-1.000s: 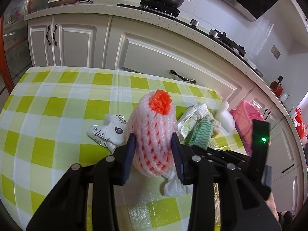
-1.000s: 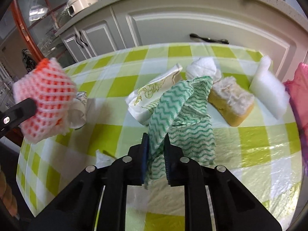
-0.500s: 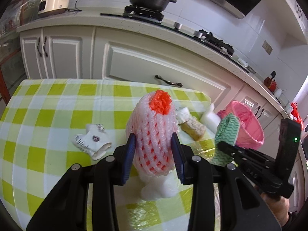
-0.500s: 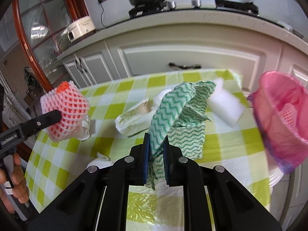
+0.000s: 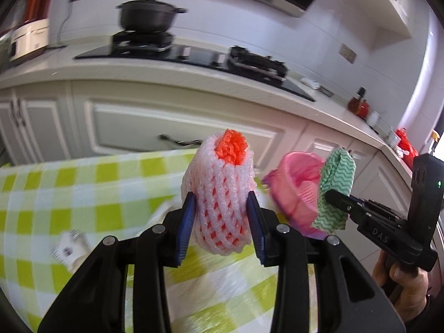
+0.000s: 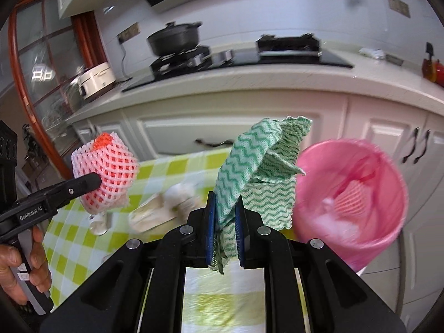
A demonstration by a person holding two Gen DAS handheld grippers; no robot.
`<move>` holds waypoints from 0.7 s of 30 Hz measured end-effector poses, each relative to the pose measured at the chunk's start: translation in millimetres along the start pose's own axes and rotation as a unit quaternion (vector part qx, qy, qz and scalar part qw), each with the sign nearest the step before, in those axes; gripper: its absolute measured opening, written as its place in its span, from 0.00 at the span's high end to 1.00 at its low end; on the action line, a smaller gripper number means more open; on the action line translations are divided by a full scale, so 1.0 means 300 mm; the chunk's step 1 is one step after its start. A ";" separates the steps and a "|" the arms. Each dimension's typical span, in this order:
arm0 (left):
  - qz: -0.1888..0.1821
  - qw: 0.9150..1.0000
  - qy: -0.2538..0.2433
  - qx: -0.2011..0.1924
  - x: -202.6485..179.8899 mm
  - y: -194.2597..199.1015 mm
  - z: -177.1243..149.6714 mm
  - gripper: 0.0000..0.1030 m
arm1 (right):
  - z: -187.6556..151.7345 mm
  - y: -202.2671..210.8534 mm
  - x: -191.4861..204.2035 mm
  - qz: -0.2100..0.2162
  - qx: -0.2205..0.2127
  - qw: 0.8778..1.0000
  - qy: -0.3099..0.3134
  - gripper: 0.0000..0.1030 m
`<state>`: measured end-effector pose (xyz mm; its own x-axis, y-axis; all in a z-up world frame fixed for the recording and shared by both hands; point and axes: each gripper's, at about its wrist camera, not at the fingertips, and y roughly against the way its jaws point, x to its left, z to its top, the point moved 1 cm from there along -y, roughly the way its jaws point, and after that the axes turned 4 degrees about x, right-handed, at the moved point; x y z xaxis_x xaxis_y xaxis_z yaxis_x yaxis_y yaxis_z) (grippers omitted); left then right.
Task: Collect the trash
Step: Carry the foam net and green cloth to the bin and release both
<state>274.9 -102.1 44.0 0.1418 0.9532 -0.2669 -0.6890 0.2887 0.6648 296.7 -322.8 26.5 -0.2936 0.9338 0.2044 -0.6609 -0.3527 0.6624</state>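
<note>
The pink bin is holding foam netting; the left gripper is clamping a foam net, the right gripper a green cloth.

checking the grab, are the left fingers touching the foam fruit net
Touching. The left wrist view shows both blue fingers pressed against the sides of the foam fruit net, which is lifted off the table.

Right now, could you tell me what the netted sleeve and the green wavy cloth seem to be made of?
Netted sleeve: soft white foam mesh, matte, probably a fruit cushion; open lattice over orange-red foam inside.
Green wavy cloth: thin nonwoven wipe, matte, by its look; it hangs limp and creased.
</note>
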 end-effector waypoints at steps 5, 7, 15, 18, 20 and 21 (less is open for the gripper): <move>-0.034 0.999 -0.016 0.005 -0.145 -0.098 0.073 0.65 | 0.063 0.051 -0.146 -0.026 -0.019 0.999 -0.013 0.86; -0.048 0.998 -0.028 0.009 -0.216 -0.146 0.102 0.65 | 0.081 0.057 -0.219 -0.035 -0.020 0.999 -0.022 0.86; -0.087 0.995 -0.049 0.030 -0.427 -0.314 0.178 0.65 | 0.089 0.031 -0.426 -0.046 -0.005 0.998 -0.051 0.86; -0.098 0.993 -0.055 0.040 -0.487 -0.371 0.185 0.64 | 0.085 0.019 -0.475 -0.050 -0.003 0.998 -0.050 0.86; -0.100 0.992 -0.059 0.049 -0.524 -0.413 0.187 0.64 | 0.080 0.004 -0.498 -0.056 0.004 0.997 -0.048 0.85; -0.100 0.992 -0.061 0.052 -0.534 -0.429 0.186 0.63 | 0.079 -0.006 -0.507 -0.056 0.007 0.997 -0.048 0.85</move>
<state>380.6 -287.0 40.0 0.3575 0.8778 -0.3188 -0.5627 0.4749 0.6766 358.8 -462.9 11.3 -0.1501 0.9691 0.1958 -0.6760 -0.2451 0.6950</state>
